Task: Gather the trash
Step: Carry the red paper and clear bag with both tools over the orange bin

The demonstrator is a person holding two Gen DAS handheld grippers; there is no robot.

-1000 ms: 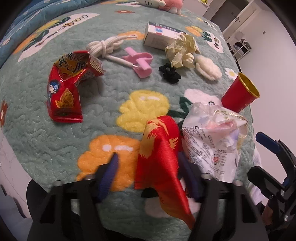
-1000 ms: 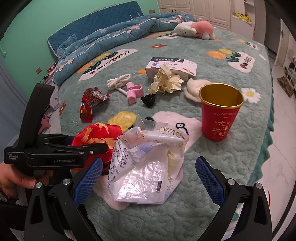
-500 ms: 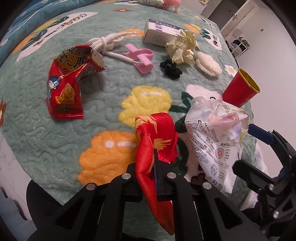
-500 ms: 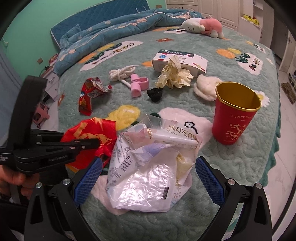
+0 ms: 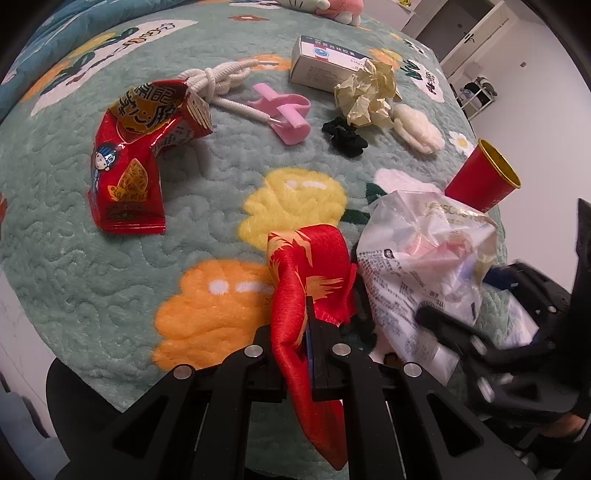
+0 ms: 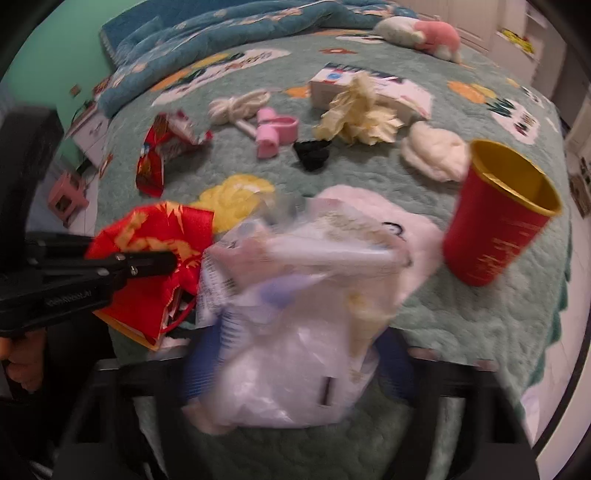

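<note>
My left gripper (image 5: 308,306) is shut on a red fabric piece with a gold pattern (image 5: 310,258), whose loose end hangs over the near edge of the bed. Beside it on the right lies a crumpled clear plastic bag (image 6: 306,295) with printed text. My right gripper (image 6: 295,362) straddles the bag, its jaws closing, and the blue pads (image 6: 201,365) touch the bag's two sides. This view is blurred by motion. A red snack wrapper (image 5: 129,166) and a crumpled yellow paper (image 5: 365,92) lie farther back on the green quilt (image 5: 74,277).
A red cup with a gold rim (image 6: 498,221) stands just right of the bag. Behind it lie a white box (image 5: 321,62), pink clip (image 5: 288,110), white rope (image 5: 218,79), black scrunchie (image 5: 345,134) and white fluffy pad (image 5: 417,127). A plush toy (image 6: 424,33) lies far back.
The left jaws closed on the red fabric, then held still. The right gripper came down and forward over the plastic bag, and its jaws moved from wide apart in to the bag's sides.
</note>
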